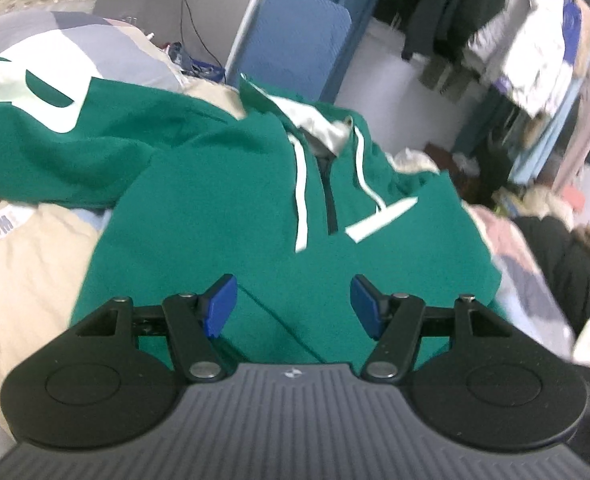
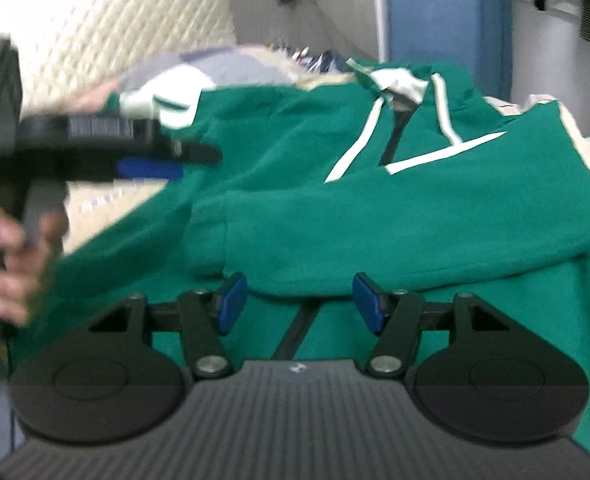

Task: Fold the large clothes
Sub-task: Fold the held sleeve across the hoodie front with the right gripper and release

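Observation:
A green hoodie (image 1: 215, 208) with white drawstrings (image 1: 301, 192) lies front up on the bed. My left gripper (image 1: 293, 292) hovers open over its lower front, with nothing between the blue pads. One sleeve with a large white letter (image 1: 35, 92) stretches out to the left. In the right wrist view the other sleeve (image 2: 395, 232) lies folded across the hoodie (image 2: 295, 152), its cuff end just ahead of my right gripper (image 2: 301, 292). That gripper is open and its pads press on nothing. The left gripper (image 2: 191, 160) shows blurred at the left, held by a hand (image 2: 15, 260).
Beige bedding (image 1: 23, 280) and a grey-patterned pillow (image 1: 75, 40) lie left of the hoodie. A blue padded board (image 1: 299, 36) leans on the far wall. A crowded clothes rack (image 1: 535, 60) and a dark fur-trimmed jacket (image 1: 555, 252) stand right. A quilted headboard (image 2: 95, 28) lies behind.

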Tool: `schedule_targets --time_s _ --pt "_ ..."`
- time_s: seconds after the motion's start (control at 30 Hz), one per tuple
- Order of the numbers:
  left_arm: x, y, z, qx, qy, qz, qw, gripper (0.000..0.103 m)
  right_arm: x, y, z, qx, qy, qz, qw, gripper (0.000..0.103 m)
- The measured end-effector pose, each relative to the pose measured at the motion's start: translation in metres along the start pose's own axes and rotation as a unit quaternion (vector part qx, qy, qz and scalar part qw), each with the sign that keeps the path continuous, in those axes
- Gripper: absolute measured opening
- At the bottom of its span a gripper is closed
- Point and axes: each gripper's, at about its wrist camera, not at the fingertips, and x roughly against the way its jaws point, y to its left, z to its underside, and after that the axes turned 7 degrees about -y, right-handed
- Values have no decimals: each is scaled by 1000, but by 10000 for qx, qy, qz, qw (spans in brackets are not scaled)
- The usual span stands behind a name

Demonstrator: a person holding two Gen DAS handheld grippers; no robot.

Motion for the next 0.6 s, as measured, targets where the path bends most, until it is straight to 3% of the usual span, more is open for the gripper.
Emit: schedule_targets --time_s 0.27,0.33,0.43,0.6 --pt "-32 -9 29 -394 340 -509 9973 67 -12 -31 -3 -786 -421 758 9931 60" --pt "-39 -12 35 -574 354 -643 9956 67 -19 -35 -3 -819 -444 803 9924 60" --pt "-46 -13 41 -649 431 -778 9939 67 -28 -41 -3 -736 -430 922 9921 51" --pt "-48 -19 47 -787 431 -916 9917 67 -38 -54 2 -867 -212 940 9916 49"
